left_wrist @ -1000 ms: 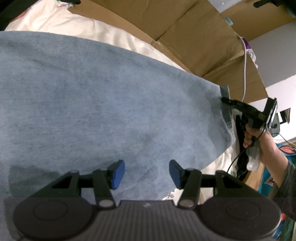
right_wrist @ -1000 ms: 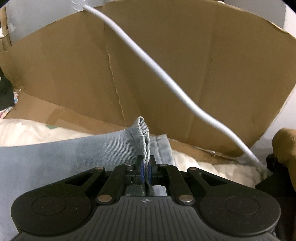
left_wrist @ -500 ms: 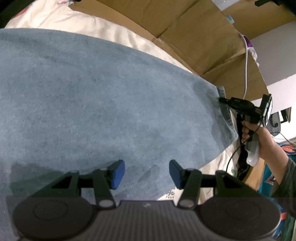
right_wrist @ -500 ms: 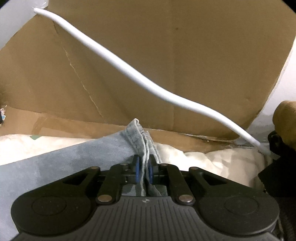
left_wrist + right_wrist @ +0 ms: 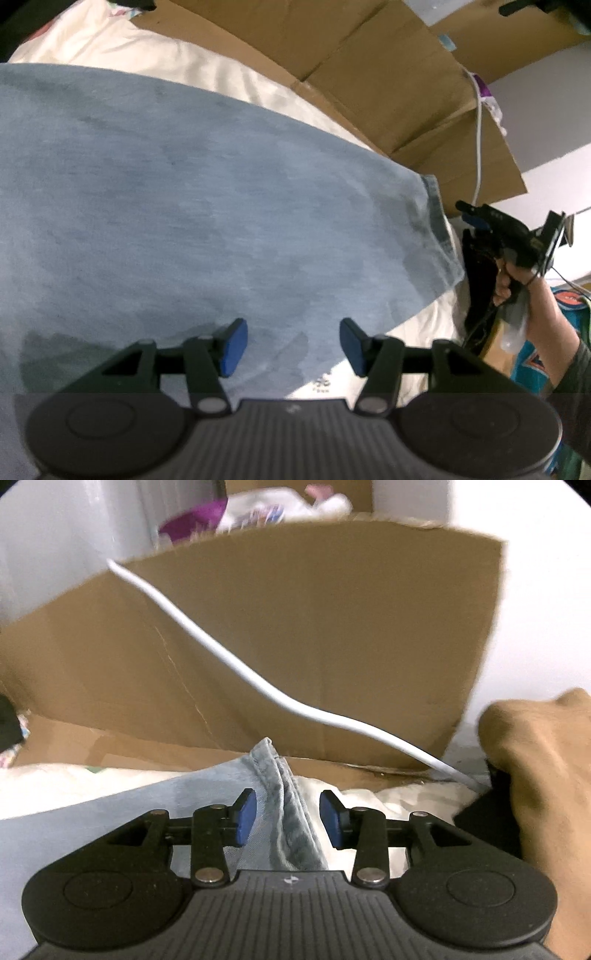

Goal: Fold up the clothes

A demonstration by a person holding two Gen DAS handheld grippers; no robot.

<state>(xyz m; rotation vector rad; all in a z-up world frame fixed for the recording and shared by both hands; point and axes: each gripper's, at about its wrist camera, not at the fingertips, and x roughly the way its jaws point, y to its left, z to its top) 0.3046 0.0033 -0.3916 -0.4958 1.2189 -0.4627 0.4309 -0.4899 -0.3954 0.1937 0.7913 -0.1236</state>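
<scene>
A light-blue denim garment lies spread flat over a cream bedsheet. My left gripper hovers open above its near edge, nothing between the blue pads. In the right wrist view the garment's hemmed corner stands up in a ridge between the fingers of my right gripper. Its jaws are opening and the pads are clear of the cloth on both sides. From the left wrist view the right gripper shows just off the garment's right edge, held by a person's hand.
Flattened brown cardboard stands behind the bed, with a white cable draped across it. A tan cloth and dark items sit at the right. Colourful clothes lie beyond the bed's right side.
My right gripper let go of the denim hem: its jaws went from shut on the cloth to apart, and it drew back a little from the garment's edge. The left gripper stayed put.
</scene>
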